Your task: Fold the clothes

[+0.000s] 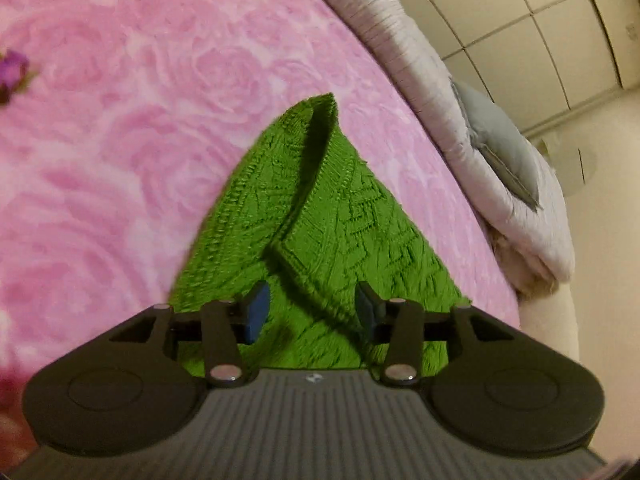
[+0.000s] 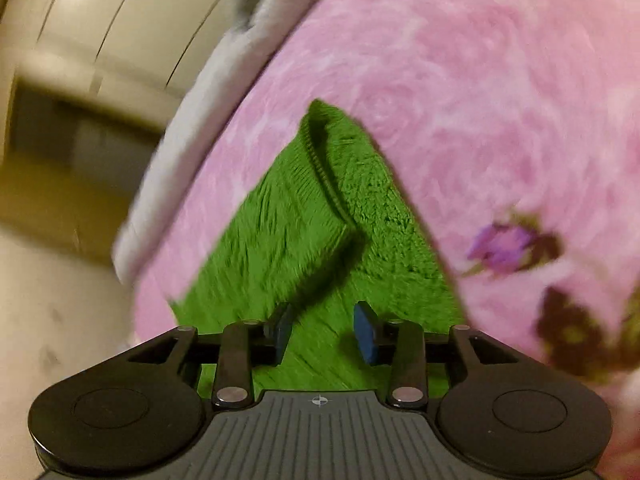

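green knit garment (image 1: 320,216) lies on the pink rose-print bed cover (image 1: 140,120), folded at least once: a ribbed edge (image 1: 308,184) runs down its middle where one layer sits over another. it tapers to a point on the side of the garment away from both cameras.

left gripper (image 1: 312,308): jaws apart, blue pads clear of the knit, a raised fold edge lying between them but not pinched. right gripper (image 2: 326,332): jaws apart too, nothing clamped, green knit directly beneath. no earlier view to compare.

step in hand, as a judgement: a fold looks just laid down and let go; both grippers hover at the near edge of the garment. next move probably calls for picking a fresh edge or corner on each side of the garment, closing on a single layer, and carrying it across without dragging the lower layer. the loose knit may bunch or snag on a pad.

beside the garment, toward the bed's edge: a pale folded quilt (image 1: 460,128) with a grey-blue pillow (image 1: 496,152) on it. a purple flower print (image 2: 508,246) shows on the cover to the other side.

hard to make out: the right wrist view is smeared by motion; the near part of the garment is hidden behind the gripper bodies in both views; the garment's type (sweater or other) cannot be told. no hand is in view.
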The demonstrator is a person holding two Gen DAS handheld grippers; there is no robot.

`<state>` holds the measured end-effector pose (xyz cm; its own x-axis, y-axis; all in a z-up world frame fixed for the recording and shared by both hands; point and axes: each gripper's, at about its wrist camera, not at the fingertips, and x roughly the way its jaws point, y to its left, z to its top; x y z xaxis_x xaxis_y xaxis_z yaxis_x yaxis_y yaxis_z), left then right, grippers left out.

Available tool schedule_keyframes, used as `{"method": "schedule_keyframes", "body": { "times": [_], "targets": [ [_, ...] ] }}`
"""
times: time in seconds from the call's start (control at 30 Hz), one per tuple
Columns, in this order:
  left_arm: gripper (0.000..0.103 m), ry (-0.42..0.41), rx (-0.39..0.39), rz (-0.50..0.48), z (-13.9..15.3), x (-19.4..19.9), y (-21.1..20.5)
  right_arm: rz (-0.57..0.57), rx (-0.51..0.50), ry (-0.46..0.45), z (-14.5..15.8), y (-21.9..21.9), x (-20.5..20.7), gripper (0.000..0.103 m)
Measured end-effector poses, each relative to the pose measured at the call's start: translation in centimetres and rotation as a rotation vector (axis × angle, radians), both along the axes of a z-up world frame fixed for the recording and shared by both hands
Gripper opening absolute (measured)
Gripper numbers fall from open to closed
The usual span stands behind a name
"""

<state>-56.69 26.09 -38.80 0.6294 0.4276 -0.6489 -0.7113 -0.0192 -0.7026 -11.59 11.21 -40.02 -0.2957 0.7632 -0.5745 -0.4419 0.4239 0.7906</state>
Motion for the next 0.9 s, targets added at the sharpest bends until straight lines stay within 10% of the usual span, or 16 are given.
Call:
{"method": "schedule_keyframes", "body": {
  "times": [0.2, 0.3, 0.33, 0.57, 0.9],
  "targets": [
    [0.037, -0.006, 0.001, 0.031, -1.5, 1.2, 1.8, -0.096, 0.009, 0.109, -2.0, 1.8, 1.6, 0.038],
    [0.008, 0.048, 0.064, -0.031, -1.2, 1.9, 2.2, -0.084, 0.039, 0.067, -1.8, 2.5, 1.9, 0.023],
    [0.007, 0.071, 0.094, -0.059, -1.0, 2.1, 2.2, -0.07, 0.051, 0.046, -1.6, 2.6, 1.9, 0.009],
    [0.006, 0.093, 0.227, -0.135, 1.3, 0.4, -1.9, -0.007, 0.093, -0.113, 1.4, -0.7, 0.9, 0.008],
    [0.006, 0.043, 0.17, -0.111, -0.5, -4.3, -8.5, 0.006, 0.069, -0.089, 0.2, -10.0, -1.2, 0.008]
  ]
}}
